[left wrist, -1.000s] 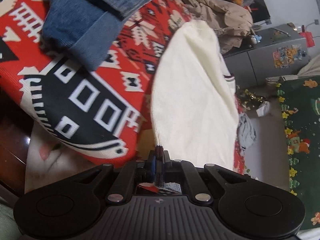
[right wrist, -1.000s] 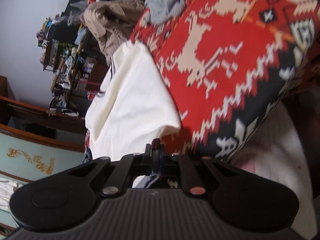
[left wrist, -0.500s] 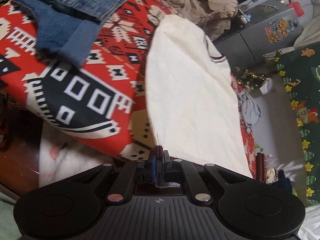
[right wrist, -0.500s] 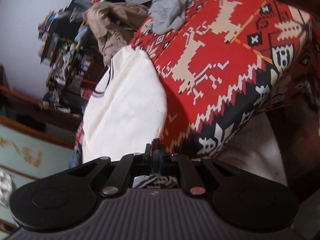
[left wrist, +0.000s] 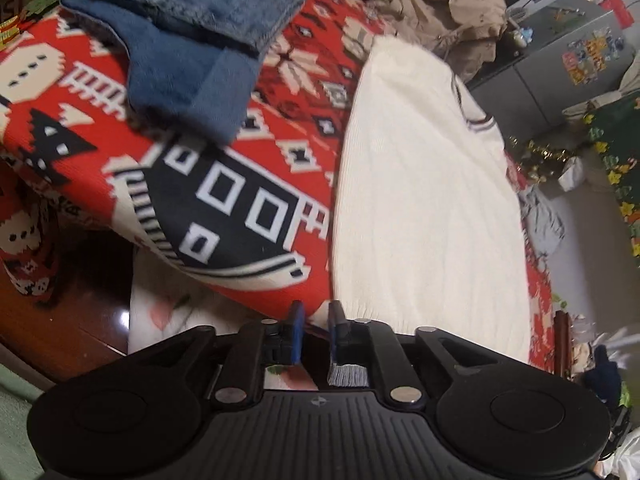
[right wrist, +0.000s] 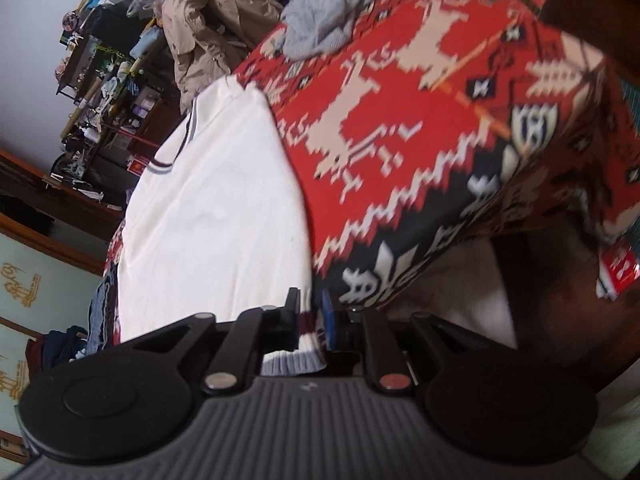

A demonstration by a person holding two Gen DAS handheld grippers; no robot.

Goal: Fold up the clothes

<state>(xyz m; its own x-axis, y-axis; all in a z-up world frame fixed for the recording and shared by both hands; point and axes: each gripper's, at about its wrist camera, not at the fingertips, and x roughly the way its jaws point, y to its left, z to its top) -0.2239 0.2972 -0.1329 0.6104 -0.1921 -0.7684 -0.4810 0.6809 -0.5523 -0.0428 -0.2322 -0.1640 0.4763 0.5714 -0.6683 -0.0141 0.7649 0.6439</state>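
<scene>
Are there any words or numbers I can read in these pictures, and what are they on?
No text can be read for sure.
Stickers on the grey cabinet: too small and blurred.
Gold marks on the pale green panel: ornate, not readable.
Red packet with white marks: blurred.
Red label on the cluttered shelf: too small.
The red patterned blanket shows only shapes, no letters.

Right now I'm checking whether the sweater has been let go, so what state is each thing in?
Left gripper: open, fingers apart, sweater hem lying by one finger.
Right gripper: open, striped hem lying loose between the fingers.
Cream sweater: spread flat on the patterned blanket, collar end far.
Denim jeans: folded, lying on the blanket.
Grey garment: crumpled, unfolded.
Beige jacket: heaped, unfolded.
</scene>
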